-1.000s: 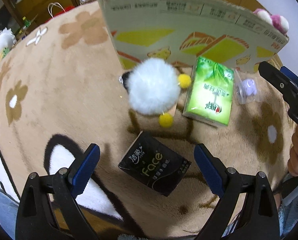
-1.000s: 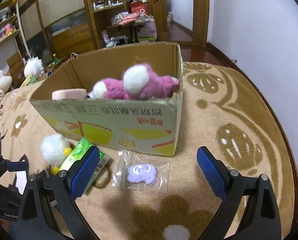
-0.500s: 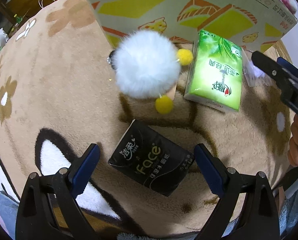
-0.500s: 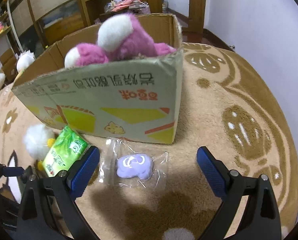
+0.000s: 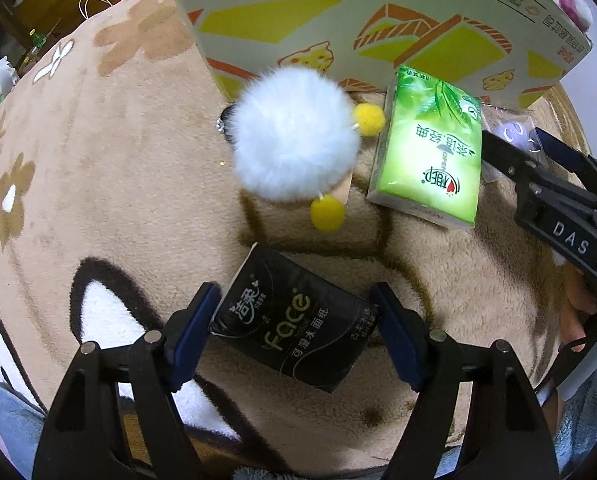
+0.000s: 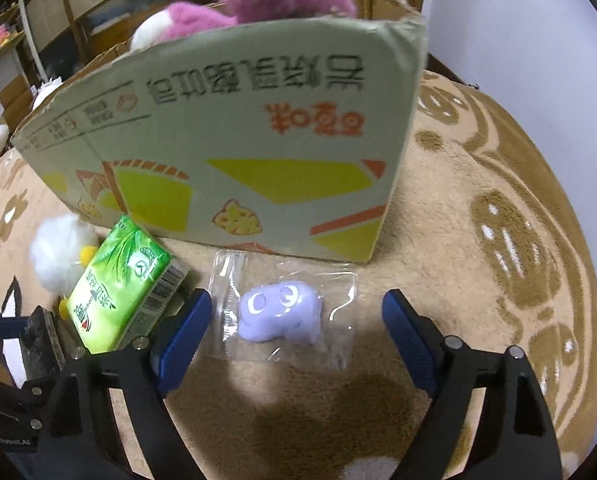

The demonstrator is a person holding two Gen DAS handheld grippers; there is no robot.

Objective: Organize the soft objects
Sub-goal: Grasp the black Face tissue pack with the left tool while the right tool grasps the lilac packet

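left gripper [image 5: 294, 322] clamped on black pack [image 5: 294, 320], nearer than box [image 5: 338, 20] | right gripper [image 6: 296, 328] apart, straddling bagged purple toy [image 6: 280, 316] before box | green pack [image 6: 118, 284] left of toy

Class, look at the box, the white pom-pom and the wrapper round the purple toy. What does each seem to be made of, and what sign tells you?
Box: printed corrugated cardboard, matt; frayed brown edge at the rim. 
Pom-pom: probably synthetic fur; long, fluffy fibres. 
Wrapper: thin clear plastic film, glossy; the purple toy shows through, with creases and glare.
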